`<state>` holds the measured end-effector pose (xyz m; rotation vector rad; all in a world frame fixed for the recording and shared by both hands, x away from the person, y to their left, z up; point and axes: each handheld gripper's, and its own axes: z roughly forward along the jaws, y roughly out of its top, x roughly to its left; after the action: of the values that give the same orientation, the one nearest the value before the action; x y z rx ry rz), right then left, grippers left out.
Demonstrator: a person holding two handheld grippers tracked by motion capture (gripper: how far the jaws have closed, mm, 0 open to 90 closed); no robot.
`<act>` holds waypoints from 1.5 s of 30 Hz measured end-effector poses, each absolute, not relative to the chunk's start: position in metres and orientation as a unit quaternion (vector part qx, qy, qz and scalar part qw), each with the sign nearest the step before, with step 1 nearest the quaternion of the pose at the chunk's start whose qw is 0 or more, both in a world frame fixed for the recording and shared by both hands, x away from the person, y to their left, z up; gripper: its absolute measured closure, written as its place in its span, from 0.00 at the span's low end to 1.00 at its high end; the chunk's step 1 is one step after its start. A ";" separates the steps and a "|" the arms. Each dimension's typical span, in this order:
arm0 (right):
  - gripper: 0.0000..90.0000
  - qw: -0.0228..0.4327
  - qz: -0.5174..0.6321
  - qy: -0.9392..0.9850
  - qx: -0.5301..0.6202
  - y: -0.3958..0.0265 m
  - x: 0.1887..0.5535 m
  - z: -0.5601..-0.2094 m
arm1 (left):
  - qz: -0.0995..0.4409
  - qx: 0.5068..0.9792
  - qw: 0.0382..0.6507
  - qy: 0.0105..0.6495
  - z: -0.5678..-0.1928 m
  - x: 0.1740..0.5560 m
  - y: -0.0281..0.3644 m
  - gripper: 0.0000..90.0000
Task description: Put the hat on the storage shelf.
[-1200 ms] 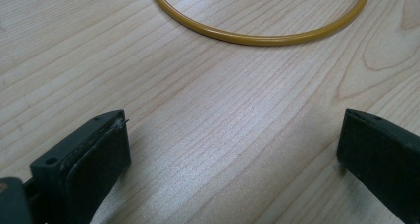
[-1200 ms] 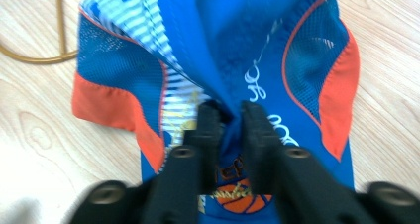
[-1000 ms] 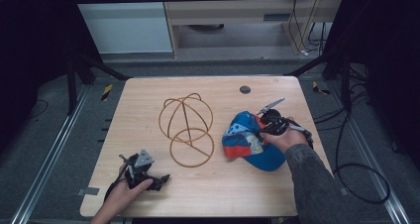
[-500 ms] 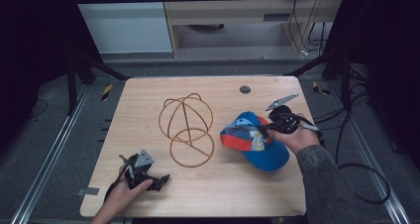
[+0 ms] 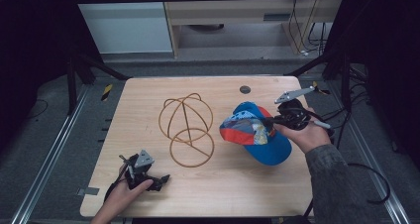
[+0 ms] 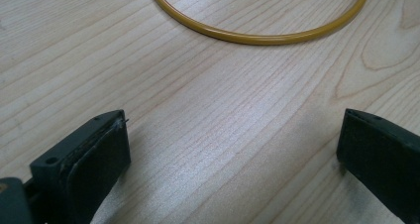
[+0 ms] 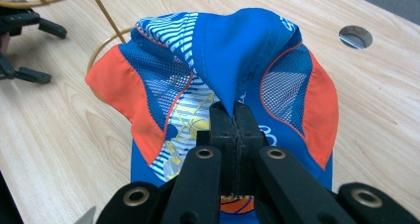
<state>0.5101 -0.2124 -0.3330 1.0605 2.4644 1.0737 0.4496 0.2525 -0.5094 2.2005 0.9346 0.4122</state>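
right gripper (image 7: 233,116): clenched on the cap (image 5: 257,135), now lifted off the counter toward the wire stand (image 5: 187,130)
left gripper (image 5: 143,172): released, idle

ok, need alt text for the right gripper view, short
The right hand-held gripper is shut on a fold of a blue, orange and striped cap, seen close over a wooden table. A gold wire stand sits behind the cap, and the left hand-held gripper shows at the far left edge.
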 end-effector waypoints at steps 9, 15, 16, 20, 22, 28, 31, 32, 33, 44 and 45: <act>1.00 0.134 0.377 0.843 0.360 -0.214 0.505 -0.319 | 0.159 0.850 0.350 0.361 -0.509 0.449 0.252 0.00; 1.00 0.145 0.391 0.837 0.355 -0.216 0.501 -0.305 | 0.159 0.849 0.350 0.361 -0.509 0.449 0.252 0.00; 1.00 0.145 0.391 0.837 0.355 -0.216 0.501 -0.305 | 0.159 0.849 0.350 0.361 -0.509 0.449 0.252 0.00; 1.00 0.155 0.399 0.833 0.351 -0.216 0.499 -0.294 | 0.159 0.850 0.350 0.361 -0.509 0.449 0.252 0.00; 1.00 0.161 0.409 0.828 0.349 -0.214 0.499 -0.285 | 0.159 0.849 0.350 0.361 -0.509 0.449 0.252 0.00; 1.00 0.177 0.421 0.823 0.337 -0.204 0.500 -0.262 | 0.160 0.848 0.352 0.363 -0.510 0.449 0.252 0.00; 1.00 0.183 0.425 0.823 0.329 -0.199 0.502 -0.249 | 0.160 0.849 0.351 0.362 -0.509 0.449 0.252 0.00; 1.00 0.186 0.426 0.823 0.327 -0.198 0.502 -0.247 | 0.160 0.849 0.351 0.362 -0.509 0.449 0.252 0.00; 1.00 0.186 0.428 0.822 0.327 -0.196 0.502 -0.244 | 0.160 0.849 0.351 0.362 -0.509 0.449 0.252 0.00; 1.00 0.198 0.454 0.816 0.298 -0.174 0.500 -0.210 | 0.160 0.849 0.351 0.362 -0.509 0.449 0.252 0.00; 1.00 0.198 0.454 0.816 0.298 -0.174 0.500 -0.210 | 0.160 0.849 0.351 0.362 -0.509 0.449 0.252 0.00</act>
<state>0.5004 -0.1739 -0.2099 0.8353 2.2832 1.2710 0.4491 0.2522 -0.5094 2.1975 0.9372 0.4143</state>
